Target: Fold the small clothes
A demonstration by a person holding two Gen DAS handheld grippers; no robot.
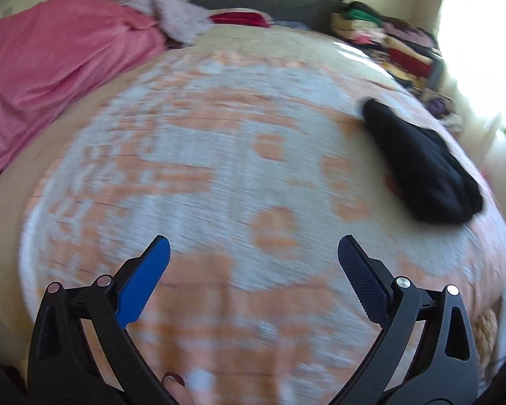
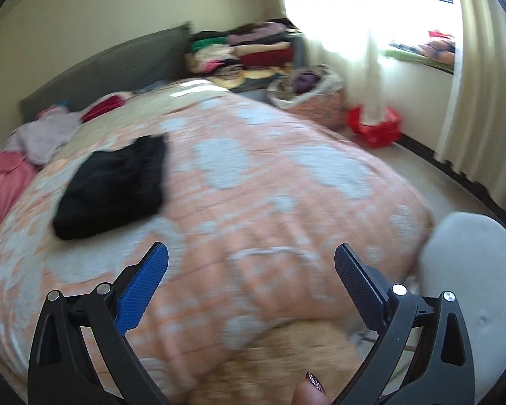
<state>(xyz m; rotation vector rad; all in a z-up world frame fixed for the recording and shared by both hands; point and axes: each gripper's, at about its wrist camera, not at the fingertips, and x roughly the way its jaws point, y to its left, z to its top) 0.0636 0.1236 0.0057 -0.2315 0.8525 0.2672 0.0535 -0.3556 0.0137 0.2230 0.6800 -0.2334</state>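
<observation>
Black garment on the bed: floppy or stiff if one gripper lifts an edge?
Probably floppy: the black garment lies slumped in soft folds on the bedspread. Likely light, so the layers may unfold and dangle. It should drag, not slide, on that textured cover.

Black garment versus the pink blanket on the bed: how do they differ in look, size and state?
The black garment is a small, compact, folded-looking bundle; the pink blanket is far larger and lies loosely draped with wrinkles. The black garment sits out on the orange-and-grey patterned bedspread, while the pink blanket runs along the bed's side toward the headboard. Both rest on the bed, untouched by either gripper.
</observation>
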